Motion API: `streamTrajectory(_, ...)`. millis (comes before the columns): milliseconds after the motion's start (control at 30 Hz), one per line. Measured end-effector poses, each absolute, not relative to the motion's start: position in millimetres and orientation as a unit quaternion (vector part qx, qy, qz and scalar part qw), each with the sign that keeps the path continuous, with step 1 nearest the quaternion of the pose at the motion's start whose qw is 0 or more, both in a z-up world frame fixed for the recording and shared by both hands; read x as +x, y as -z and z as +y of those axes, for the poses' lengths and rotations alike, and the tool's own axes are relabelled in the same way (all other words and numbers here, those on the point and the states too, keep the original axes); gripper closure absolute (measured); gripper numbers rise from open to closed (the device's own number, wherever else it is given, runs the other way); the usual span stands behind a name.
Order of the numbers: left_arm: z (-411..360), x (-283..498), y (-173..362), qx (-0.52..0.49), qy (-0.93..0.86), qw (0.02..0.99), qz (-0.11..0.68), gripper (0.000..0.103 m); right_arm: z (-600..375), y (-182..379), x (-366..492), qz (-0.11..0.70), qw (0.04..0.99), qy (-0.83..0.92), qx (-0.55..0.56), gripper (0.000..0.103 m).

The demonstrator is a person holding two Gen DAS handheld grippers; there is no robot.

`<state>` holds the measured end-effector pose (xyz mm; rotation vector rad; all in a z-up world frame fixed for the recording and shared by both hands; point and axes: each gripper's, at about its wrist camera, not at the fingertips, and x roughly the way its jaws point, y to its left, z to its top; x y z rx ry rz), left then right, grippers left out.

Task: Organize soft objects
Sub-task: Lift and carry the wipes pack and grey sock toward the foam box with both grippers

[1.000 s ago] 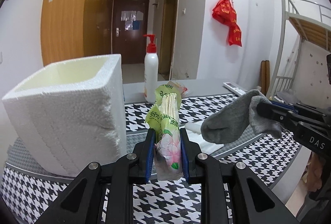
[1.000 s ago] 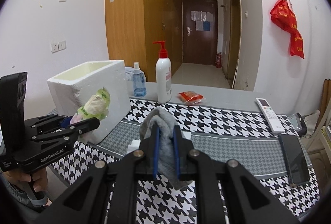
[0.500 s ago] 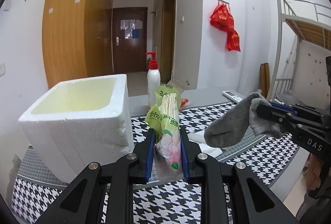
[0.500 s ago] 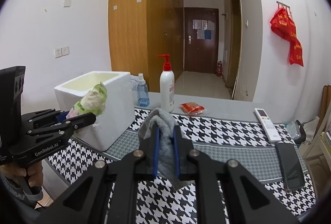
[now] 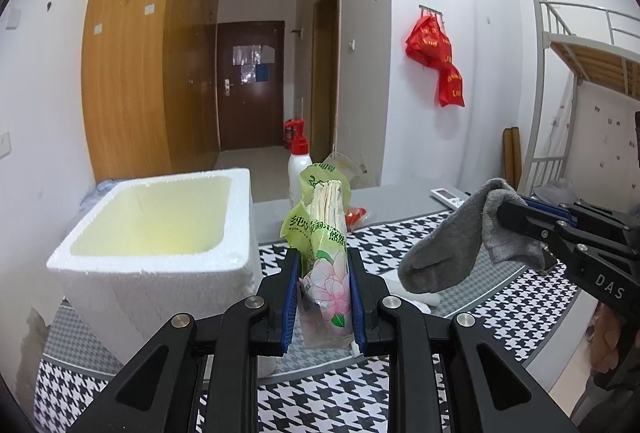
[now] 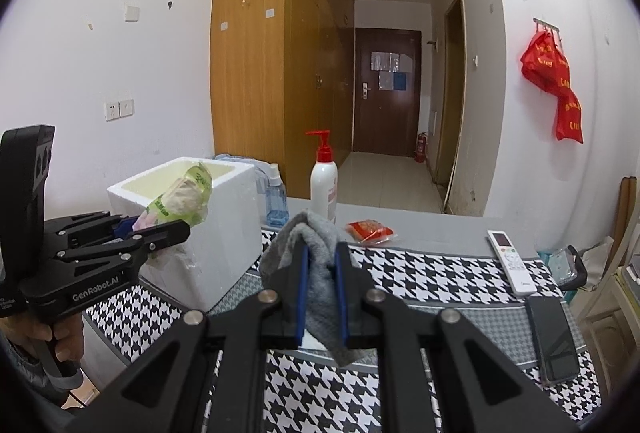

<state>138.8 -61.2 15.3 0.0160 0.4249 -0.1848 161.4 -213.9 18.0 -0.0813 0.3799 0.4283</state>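
My left gripper is shut on a green tissue pack with a pink flower print, held upright above the table. The same pack shows in the right wrist view, pinched by the left gripper in front of the white foam box. My right gripper is shut on a grey sock that droops below the pads. In the left wrist view that sock hangs from the right gripper at the right. The foam box stands open-topped at the left.
A houndstooth cloth covers the table. Behind stand a pump bottle and a blue spray bottle. A red packet, a remote and a phone lie on the right. White cloth items lie under the sock.
Both grippers have risen with their loads, so the foam box's open inside now shows from above. The grips on the tissue pack and the sock are unchanged.
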Motion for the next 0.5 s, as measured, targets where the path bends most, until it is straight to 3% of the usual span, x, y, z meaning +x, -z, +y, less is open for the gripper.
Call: streamTrajectory(500, -48, 142, -42, 0.005, 0.079, 0.979, 0.186, 0.079, -204, -35, 167, 0.168, 0.96, -0.22, -0.035, 0.087)
